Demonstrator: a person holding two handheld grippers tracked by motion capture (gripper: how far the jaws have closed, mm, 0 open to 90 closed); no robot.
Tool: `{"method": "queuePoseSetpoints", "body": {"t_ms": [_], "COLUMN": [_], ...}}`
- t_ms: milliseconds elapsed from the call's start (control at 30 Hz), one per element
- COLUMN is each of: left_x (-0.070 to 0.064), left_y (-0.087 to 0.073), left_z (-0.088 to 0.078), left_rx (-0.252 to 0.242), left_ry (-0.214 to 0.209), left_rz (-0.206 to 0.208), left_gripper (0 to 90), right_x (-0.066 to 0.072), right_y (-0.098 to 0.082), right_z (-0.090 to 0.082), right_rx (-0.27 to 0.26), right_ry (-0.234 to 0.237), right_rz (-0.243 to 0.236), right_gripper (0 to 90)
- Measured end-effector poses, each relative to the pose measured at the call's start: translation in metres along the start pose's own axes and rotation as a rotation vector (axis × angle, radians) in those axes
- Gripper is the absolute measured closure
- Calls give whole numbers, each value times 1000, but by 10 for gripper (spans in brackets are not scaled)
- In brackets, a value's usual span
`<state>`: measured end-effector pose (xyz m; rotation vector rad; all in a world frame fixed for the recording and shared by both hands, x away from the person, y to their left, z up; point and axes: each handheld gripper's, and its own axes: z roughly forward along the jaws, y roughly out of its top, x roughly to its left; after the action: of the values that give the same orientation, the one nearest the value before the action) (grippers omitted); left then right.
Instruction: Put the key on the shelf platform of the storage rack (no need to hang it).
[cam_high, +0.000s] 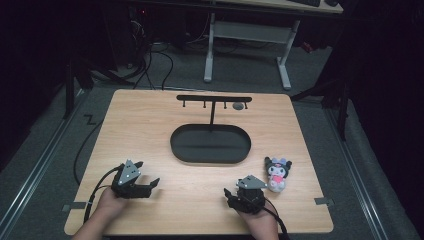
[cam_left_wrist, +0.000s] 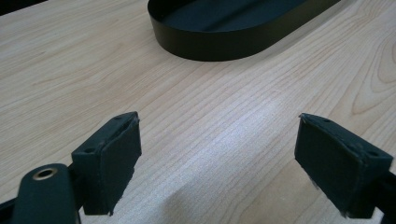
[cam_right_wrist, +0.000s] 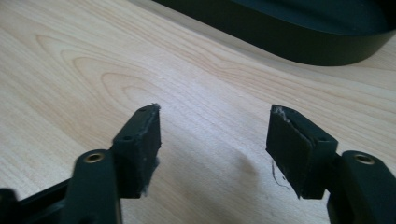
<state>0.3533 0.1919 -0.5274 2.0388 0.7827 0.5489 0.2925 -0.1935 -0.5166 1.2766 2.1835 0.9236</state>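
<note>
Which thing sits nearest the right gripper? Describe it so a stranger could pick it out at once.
Start at the wooden table and find the black oval tray with its hook stand at the middle. Go toward the near right corner, beside the right gripper: there lies a small plush toy. It is the one soft thing here, with black ears, a white face and a pink front.

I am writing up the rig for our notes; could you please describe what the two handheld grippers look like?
Both the left gripper and the right gripper are black, each topped by a grey three-cornered plate and trailing a black cable. Each has two black jaws faced with dark flat rectangular pads, slightly frayed at the edges, and brass-coloured eyelets at the jaw joints. No sleeves show.
</note>
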Motion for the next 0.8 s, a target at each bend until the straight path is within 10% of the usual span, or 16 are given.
{"method": "queuePoseSetpoints", "body": {"t_ms": [800], "left_x": [0], "left_y": [1], "left_z": [1], "left_rx": [-1], "left_ry": [-2], "left_rz": [-1], "left_gripper": [154], "right_x": [-5], "right_y": [-3], "right_z": [-1], "right_rx": [9], "right_ry": [-1], "right_rz": [9], "right_gripper": [317]}}
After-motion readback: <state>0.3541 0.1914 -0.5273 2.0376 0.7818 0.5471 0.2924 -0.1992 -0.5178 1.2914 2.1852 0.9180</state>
